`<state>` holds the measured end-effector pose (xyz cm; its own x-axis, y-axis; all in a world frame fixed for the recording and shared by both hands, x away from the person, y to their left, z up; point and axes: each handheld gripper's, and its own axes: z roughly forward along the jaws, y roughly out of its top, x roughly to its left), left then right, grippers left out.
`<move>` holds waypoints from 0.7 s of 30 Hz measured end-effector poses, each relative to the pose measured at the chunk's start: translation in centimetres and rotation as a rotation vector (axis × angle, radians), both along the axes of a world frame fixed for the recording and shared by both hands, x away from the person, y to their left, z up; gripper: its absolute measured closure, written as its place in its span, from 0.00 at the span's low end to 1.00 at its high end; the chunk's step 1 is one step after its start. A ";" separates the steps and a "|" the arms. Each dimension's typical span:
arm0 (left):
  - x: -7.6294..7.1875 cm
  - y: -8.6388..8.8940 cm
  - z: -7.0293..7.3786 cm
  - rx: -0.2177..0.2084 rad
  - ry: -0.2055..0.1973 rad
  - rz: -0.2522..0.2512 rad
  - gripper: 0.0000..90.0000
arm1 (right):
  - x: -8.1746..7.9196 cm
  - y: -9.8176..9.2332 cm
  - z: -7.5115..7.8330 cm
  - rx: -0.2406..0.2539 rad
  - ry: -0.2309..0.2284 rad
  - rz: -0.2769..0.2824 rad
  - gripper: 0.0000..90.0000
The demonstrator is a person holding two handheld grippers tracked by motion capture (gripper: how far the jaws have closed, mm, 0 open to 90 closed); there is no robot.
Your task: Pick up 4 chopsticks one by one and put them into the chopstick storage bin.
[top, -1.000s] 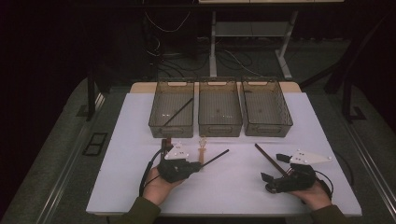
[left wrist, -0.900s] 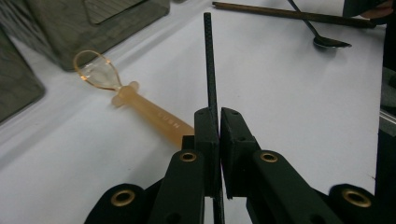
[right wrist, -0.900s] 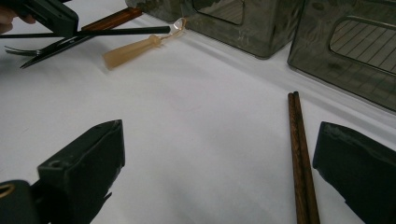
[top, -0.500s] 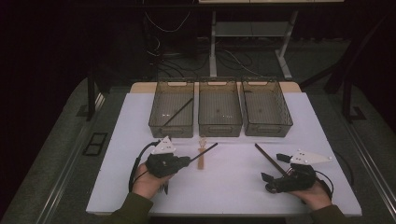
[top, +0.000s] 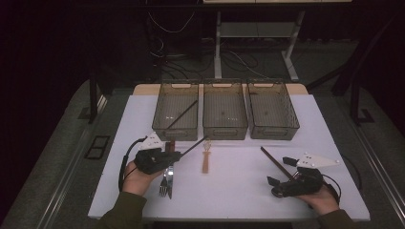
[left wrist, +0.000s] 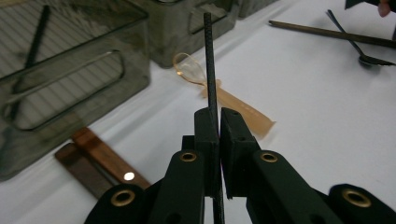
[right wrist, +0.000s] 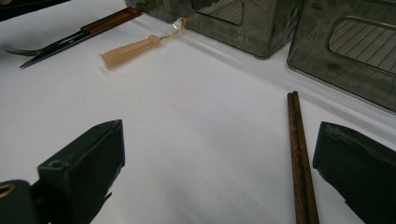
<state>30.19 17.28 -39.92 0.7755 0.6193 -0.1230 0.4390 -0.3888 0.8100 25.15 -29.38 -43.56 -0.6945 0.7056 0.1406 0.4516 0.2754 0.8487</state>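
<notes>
Left gripper (top: pixel 179 153): jaws clamped on a black chopstick (left wrist: pixel 209 60), near the table's (top: pixel 239 200) front-left corner. Right gripper (top: pixel 279 172): jaws apart, brown chopsticks (right wrist: pixel 299 158) between them, near the front-right corner.

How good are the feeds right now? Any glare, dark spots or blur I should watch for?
High view: dim, dark surroundings, the white table evenly lit, small things grainy. Left gripper view: the jaws of the left gripper and the black chopstick are sharp, while the bins behind go soft; a bright glint sits on the knife handle. Right gripper view: near jaws blurred, brown chopsticks clear.
</notes>
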 end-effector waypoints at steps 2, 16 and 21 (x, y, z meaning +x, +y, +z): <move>0.2 0.4 0.0 -0.005 0.000 0.011 0.95 | 0.0 0.0 0.0 0.000 0.001 -0.001 0.03; 1.8 2.0 0.6 -0.024 -0.012 0.066 0.95 | 0.0 0.0 0.0 0.000 0.001 -0.003 0.03; 2.6 2.3 1.0 -0.031 -0.020 0.082 0.95 | 0.1 0.0 -0.1 0.002 0.004 -0.007 0.03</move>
